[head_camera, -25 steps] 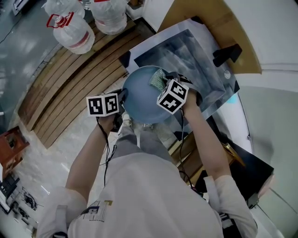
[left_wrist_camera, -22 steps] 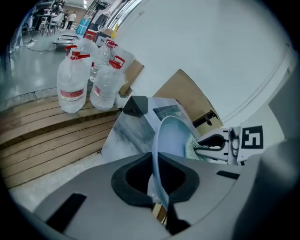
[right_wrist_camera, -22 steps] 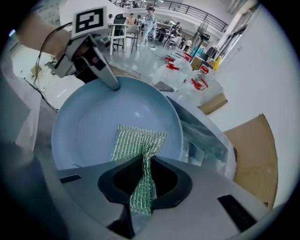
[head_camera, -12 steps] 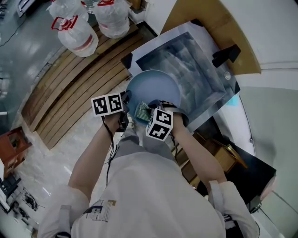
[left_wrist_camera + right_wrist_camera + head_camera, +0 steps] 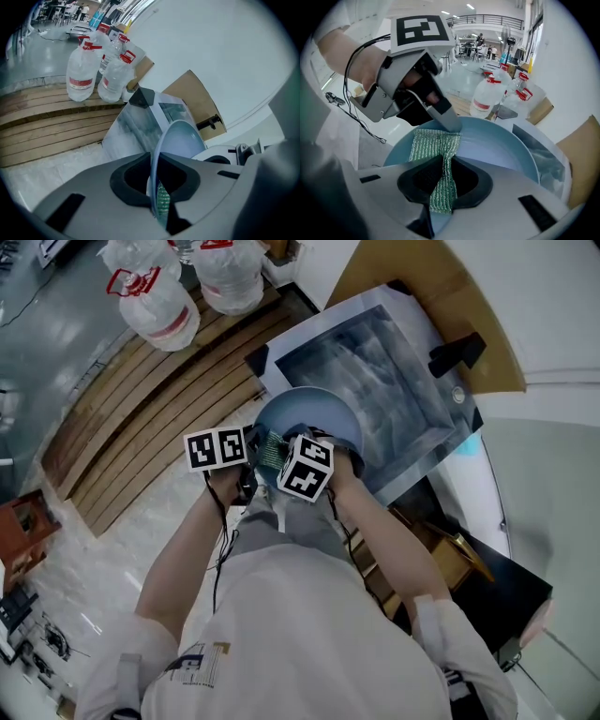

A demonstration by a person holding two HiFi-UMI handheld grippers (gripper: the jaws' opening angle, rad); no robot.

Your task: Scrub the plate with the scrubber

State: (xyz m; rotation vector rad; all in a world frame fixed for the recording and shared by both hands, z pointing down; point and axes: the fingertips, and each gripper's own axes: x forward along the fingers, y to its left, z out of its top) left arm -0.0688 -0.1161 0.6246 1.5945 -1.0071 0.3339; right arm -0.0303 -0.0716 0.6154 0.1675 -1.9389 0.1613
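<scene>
My right gripper (image 5: 443, 180), clamped on the scrubber (image 5: 436, 154), has swept across the plate (image 5: 497, 145) to its near rim. My left gripper (image 5: 157, 187) pinches that rim, its jaws just opening slightly. Scrubbing is mid-stroke.

Plate (image 5: 321, 413) partly behind right tongs (image 5: 284, 457)

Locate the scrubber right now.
Right gripper view, centre-left: the green scrubber is pinched between the jaws of the right gripper, and its free end lies flat on the left part of the blue plate.

White short-sleeved shirt (image 5: 281, 634) with a small emblem (image 5: 202, 657). Above the shirt, grey left gripper (image 5: 157, 183) and right gripper (image 5: 443, 180) carry black-and-white marker cubes (image 5: 217, 448); thin black cables (image 5: 222, 531) trail.
</scene>
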